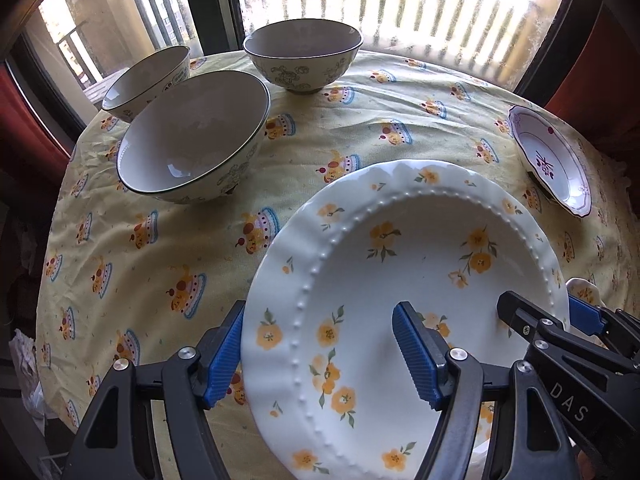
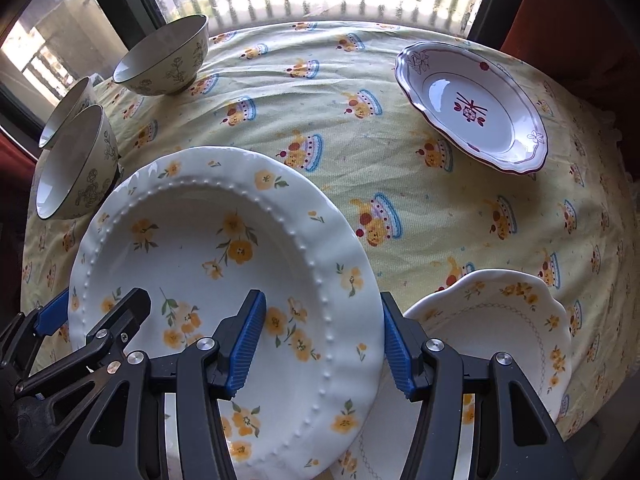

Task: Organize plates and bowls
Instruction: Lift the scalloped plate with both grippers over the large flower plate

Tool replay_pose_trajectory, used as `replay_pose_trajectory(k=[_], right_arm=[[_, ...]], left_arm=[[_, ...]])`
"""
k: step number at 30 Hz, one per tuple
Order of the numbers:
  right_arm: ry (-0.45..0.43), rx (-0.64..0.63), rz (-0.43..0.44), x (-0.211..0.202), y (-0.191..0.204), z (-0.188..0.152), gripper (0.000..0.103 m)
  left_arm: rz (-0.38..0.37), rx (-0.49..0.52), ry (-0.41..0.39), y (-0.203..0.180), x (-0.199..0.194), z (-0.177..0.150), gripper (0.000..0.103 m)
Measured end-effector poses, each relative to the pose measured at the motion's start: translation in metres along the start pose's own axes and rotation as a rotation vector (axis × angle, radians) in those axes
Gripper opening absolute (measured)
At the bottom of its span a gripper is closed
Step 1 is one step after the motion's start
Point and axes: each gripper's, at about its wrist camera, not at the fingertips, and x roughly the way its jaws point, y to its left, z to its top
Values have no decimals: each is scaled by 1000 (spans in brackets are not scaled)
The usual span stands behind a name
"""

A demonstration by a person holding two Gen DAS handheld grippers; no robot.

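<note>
Left hand-held gripper (image 1: 320, 354) and right hand-held gripper (image 2: 322, 346) clamp the yellow-flowered plate's (image 2: 224, 240) nine and three o'clock rims, balancing its weight.

Blown-out backlight through the window (image 1: 400, 0) (fisheye-bent edges), sharp focus.

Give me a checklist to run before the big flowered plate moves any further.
1. Left gripper has the flowered plate's rim between its fingers: ok.
2. Right gripper has the opposite rim between its fingers: ok.
3. Plate held level: cannot tell, the fisheye views distort it.
4. Gap to the scalloped plate, whose near edge lies under the held plate's rim: cannot tell.
5. Nearest bowl stands apart from the held plate: ok.
6. Red-patterned plate sits well off at the far right: ok.
</note>
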Motion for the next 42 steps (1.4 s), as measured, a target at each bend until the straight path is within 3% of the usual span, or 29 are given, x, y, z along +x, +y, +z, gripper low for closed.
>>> replay_pose_trajectory(k=[23, 42], right_arm=[[-84, 79, -43, -61, -102, -72, 61], [-50, 136, -126, -47, -176, -100, 61]], left_arm=[[-79, 83, -51, -100, -40, -53, 72], [-138, 157, 19, -170, -15, -70, 72]])
